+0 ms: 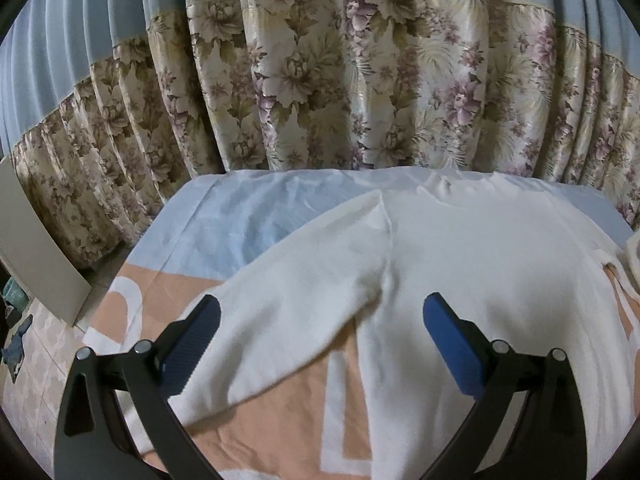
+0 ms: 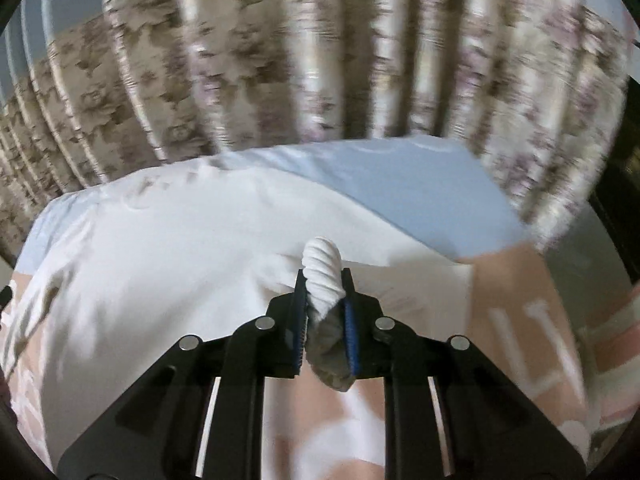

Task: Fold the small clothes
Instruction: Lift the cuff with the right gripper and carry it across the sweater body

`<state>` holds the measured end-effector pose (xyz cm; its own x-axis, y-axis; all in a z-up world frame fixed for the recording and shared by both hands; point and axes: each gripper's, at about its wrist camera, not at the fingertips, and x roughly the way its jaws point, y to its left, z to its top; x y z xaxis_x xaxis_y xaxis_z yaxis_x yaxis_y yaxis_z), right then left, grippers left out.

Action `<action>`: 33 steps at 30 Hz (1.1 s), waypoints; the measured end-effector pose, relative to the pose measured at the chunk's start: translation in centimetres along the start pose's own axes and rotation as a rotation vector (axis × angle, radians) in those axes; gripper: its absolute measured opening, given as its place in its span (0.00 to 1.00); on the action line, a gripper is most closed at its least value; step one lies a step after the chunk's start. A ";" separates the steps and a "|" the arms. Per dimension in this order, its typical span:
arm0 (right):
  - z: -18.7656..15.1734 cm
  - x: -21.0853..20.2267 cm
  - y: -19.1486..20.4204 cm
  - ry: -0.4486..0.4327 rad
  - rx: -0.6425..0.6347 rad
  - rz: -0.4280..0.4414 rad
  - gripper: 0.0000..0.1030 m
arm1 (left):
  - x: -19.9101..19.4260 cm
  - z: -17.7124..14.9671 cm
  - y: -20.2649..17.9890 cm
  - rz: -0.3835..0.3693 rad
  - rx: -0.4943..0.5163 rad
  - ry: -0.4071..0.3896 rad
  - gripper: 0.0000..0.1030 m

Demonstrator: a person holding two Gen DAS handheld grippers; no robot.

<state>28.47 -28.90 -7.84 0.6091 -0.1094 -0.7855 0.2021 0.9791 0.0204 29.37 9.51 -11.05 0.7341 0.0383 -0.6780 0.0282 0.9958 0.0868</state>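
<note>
A white long-sleeved top (image 1: pixel 472 248) lies spread on a table cloth of light blue and peach. Its left sleeve (image 1: pixel 296 300) runs down toward me. My left gripper (image 1: pixel 320 312) is open, hovering with its blue pads on either side of the sleeve and armpit seam. In the blurred right wrist view the top (image 2: pixel 168 248) fills the middle. My right gripper (image 2: pixel 324 280) is shut on a bunched, twisted piece of the top's white fabric (image 2: pixel 322 268), lifted off the table.
A floral curtain (image 1: pixel 360 80) hangs close behind the table's far edge. A grey board (image 1: pixel 36 240) leans at the left above a tiled floor (image 1: pixel 32 364). The cloth's peach part with white letters (image 2: pixel 532 332) lies at the right.
</note>
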 end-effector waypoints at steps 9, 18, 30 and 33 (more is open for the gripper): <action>3.4 5.5 12.0 0.039 -0.096 0.103 0.16 | 2.7 0.7 2.1 0.007 -0.015 0.034 0.98; 3.5 9.0 21.8 0.076 -0.208 0.168 0.16 | 5.1 0.6 4.3 0.020 -0.054 0.069 0.98; 3.1 9.9 28.1 0.073 -0.192 0.304 0.17 | 5.8 0.9 6.0 0.047 -0.046 0.049 0.98; 3.7 9.4 28.6 0.059 -0.177 0.361 0.19 | 6.0 1.2 5.7 0.044 -0.044 0.044 0.98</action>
<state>42.81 -2.56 -12.33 0.5708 0.2515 -0.7816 -0.1551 0.9678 0.1981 34.73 15.27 -13.74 0.7037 0.0847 -0.7054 -0.0343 0.9958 0.0854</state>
